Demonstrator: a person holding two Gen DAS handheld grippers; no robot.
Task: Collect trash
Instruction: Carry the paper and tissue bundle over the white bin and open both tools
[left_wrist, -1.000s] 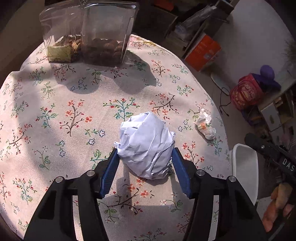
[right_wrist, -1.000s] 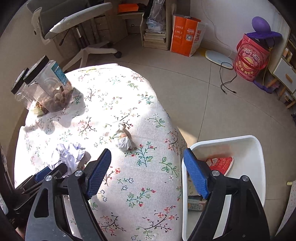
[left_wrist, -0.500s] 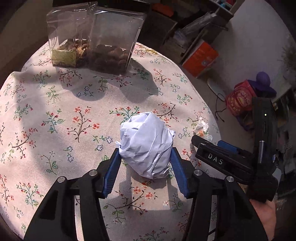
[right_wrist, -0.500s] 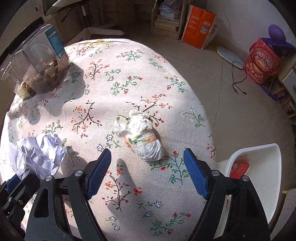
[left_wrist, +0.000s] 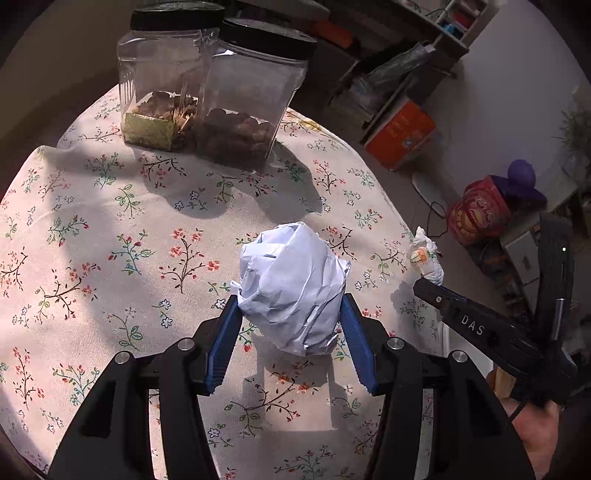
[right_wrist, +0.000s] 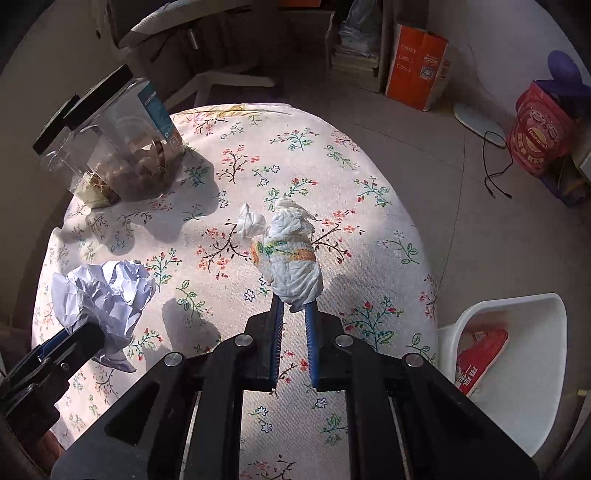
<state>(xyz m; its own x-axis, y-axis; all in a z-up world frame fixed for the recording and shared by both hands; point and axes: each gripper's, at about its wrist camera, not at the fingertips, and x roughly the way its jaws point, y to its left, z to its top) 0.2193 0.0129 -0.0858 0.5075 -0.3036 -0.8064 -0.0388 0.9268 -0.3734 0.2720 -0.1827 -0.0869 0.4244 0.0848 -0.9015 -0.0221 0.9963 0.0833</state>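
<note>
A crumpled white paper ball (left_wrist: 291, 288) sits on the floral tablecloth (left_wrist: 110, 240). My left gripper (left_wrist: 291, 325) is shut on it, blue pads pressing both sides. The ball also shows in the right wrist view (right_wrist: 103, 295). A twisted white tissue wad with a printed band (right_wrist: 291, 258) is pinched at its near end by my right gripper (right_wrist: 293, 314), which is shut on it. The wad also shows in the left wrist view (left_wrist: 426, 258), with the right gripper (left_wrist: 428, 286) at it. A white bin (right_wrist: 517, 369) stands on the floor to the right of the table.
Two clear jars with black lids (left_wrist: 214, 92) hold snacks at the table's far side; they also show in the right wrist view (right_wrist: 110, 147). A red packet (right_wrist: 476, 358) lies in the bin. An orange box (right_wrist: 417, 70), a red bag (right_wrist: 539, 133) and a cable (right_wrist: 495, 166) are on the floor.
My right gripper moved in over the table and closed on the tissue wad. My left gripper stayed around the paper ball and tightened on it.
</note>
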